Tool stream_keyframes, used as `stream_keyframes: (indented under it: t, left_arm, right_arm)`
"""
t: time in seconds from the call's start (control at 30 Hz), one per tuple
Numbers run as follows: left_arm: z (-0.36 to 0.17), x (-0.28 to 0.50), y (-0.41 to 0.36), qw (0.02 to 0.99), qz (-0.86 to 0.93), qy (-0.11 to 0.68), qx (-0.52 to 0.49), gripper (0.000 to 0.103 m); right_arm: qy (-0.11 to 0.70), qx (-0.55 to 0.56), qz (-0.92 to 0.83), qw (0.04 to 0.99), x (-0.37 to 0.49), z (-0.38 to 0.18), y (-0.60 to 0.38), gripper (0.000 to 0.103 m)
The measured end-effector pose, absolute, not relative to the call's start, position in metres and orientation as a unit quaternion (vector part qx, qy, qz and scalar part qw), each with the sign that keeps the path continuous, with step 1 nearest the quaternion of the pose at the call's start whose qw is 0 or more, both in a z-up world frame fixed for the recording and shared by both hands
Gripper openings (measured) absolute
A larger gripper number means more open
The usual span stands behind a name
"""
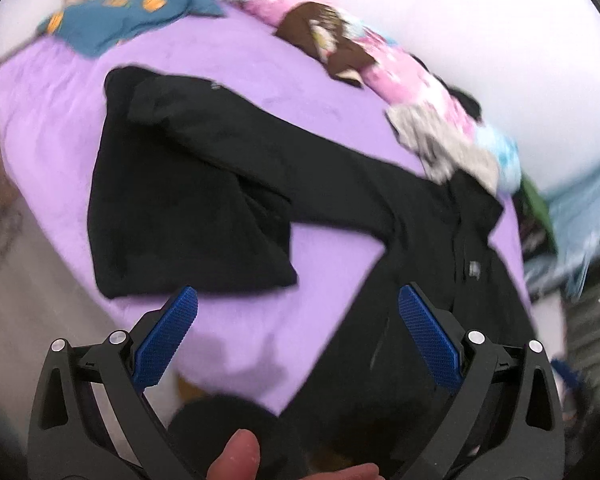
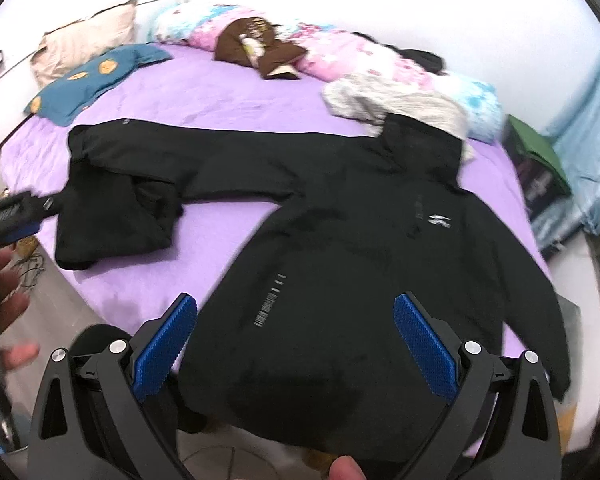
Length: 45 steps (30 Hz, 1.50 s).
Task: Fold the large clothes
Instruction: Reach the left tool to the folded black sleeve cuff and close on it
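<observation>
The large black zip-front jacket (image 2: 340, 248) lies flat, front side up, on the purple bed sheet (image 2: 228, 96), with its hem at the near edge. Its left sleeve stretches far to the left and ends in a bunched heap. No fold looks finished yet, so I judge the task only at its start. The left gripper (image 1: 298, 340) and the right gripper (image 2: 296, 340) both hover with fingers wide apart, gripping nothing.

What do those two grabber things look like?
Each gripper, left and right, has a black plastic frame with triangular cut-outs, round silver pins at the joints, and two flat fingers covered in bumpy bright-blue pads. No cables or sleeves are visible.
</observation>
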<state>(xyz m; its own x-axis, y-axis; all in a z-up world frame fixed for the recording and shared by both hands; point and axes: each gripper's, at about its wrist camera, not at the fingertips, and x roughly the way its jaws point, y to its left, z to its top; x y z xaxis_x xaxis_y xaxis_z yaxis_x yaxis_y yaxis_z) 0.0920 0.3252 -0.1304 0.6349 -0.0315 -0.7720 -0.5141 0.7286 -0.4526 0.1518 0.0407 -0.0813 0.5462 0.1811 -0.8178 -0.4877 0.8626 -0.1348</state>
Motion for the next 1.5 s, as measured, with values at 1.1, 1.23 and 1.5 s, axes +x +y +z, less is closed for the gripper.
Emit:
stream_keyframes:
  t: [1.1,1.23,1.5]
  left_arm:
    - [-0.247,0.204,0.519,0.784,0.230,0.324,-0.476,0.071]
    - [-0.247,0.206,0.519,0.779,0.257,0.327,-0.469,0.047]
    - [-0.232,0.206,0.507,0.796,0.265,0.309,-0.448,0.010]
  right_arm:
    - [0.499,-0.210,0.115,0.833,0.191,-0.152,0.015,0.097]
    - [0.501,-0.199,0.139,0.830,0.189,-0.151,0.013,0.097]
    - [0.541,-0.100,0.158,0.820,0.194,-0.154,-0.007,0.097]
